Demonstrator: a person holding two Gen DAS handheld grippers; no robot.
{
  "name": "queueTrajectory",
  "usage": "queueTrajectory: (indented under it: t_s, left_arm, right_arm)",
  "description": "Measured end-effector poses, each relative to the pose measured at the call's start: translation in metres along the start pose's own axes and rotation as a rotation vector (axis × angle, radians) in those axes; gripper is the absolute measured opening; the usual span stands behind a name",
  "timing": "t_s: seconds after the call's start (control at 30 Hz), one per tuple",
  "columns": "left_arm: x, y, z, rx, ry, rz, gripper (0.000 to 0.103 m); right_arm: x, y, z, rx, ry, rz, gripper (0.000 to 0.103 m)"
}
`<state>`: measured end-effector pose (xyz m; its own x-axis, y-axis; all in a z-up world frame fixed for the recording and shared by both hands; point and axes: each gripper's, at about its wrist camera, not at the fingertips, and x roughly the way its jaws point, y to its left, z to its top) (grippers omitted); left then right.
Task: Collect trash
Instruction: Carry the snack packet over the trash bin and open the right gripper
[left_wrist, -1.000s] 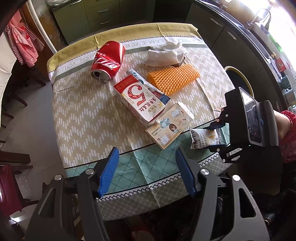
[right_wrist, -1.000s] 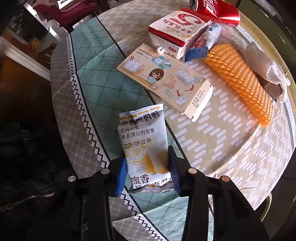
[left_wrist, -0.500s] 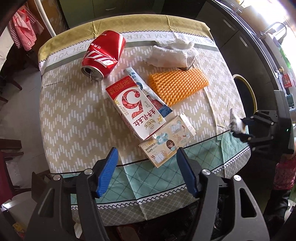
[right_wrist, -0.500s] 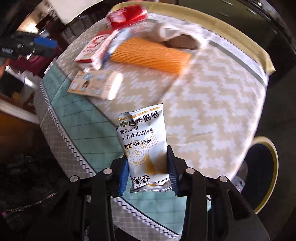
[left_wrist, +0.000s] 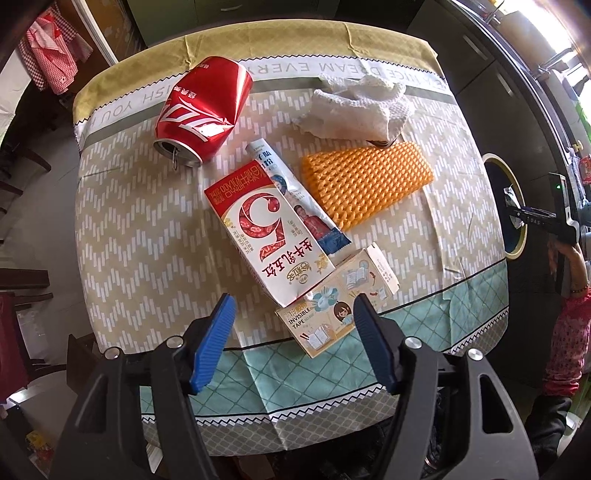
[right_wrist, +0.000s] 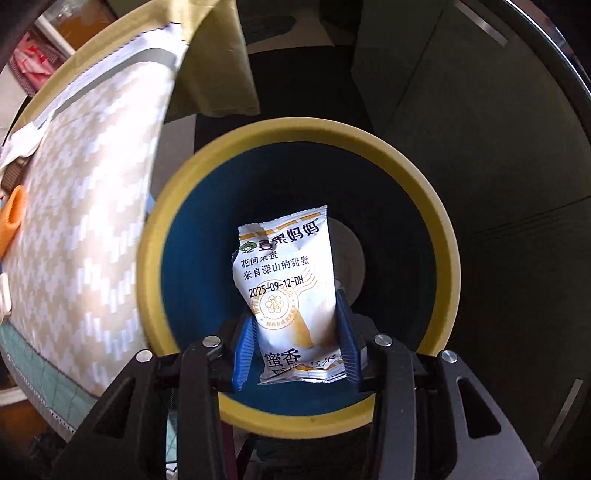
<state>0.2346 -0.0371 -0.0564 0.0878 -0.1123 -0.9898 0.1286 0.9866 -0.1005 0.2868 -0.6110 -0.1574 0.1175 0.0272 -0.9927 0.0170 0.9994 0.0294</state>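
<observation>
Two grippers are mine, one in each hand. My right gripper (right_wrist: 295, 349) has its blue ribbed pads clamped on the lower part of a small white snack packet (right_wrist: 286, 291), glossy and crinkled, printed with Chinese text and a date. The packet hangs directly over the open mouth of a round bin (right_wrist: 436, 236) with a thick yellow rim and a dark blue inner wall. The packet hides part of the bin's floor, where only a pale patch shows. Beside the bin, the table edge is blurred.

My left gripper (left_wrist: 291, 341) hovers above the near side of the table, its pads wide apart and holding nothing. On the zigzag-patterned tablecloth (left_wrist: 140, 236) lie a dented red soda can (left_wrist: 203, 112) on its side, a red and white milk carton (left_wrist: 271, 236) lying flat, and a long thin sachet (left_wrist: 295, 199) partly tucked under the carton. A flat cardboard tape box (left_wrist: 338, 304) touches the carton's near corner. A bumpy orange foam net (left_wrist: 365, 181) lies beside a crumpled white tissue (left_wrist: 356, 107), which covers something dark I cannot make out. At the far right edge, my right gripper is cut off and mostly hidden.
</observation>
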Motion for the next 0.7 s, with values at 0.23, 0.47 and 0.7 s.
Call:
queueTrajectory:
  t_s: [0.23, 0.47, 0.7]
  left_arm:
    - [0.011, 0.007, 0.009, -0.060, 0.032, -0.008, 0.068]
    - [0.037, 0.025, 0.026, -0.254, 0.086, -0.045, 0.068]
    - [0.060, 0.020, 0.046, -0.321, 0.086, 0.048, 0.068]
  right_arm:
    - [-0.005, -0.023, 0.000, 0.047, -0.044, 0.006, 0.062]
    - [-0.020, 0.006, -0.021, -0.013, -0.087, 0.058, 0.067]
    - [-0.022, 0.039, -0.043, -0.072, -0.094, 0.098, 0.067]
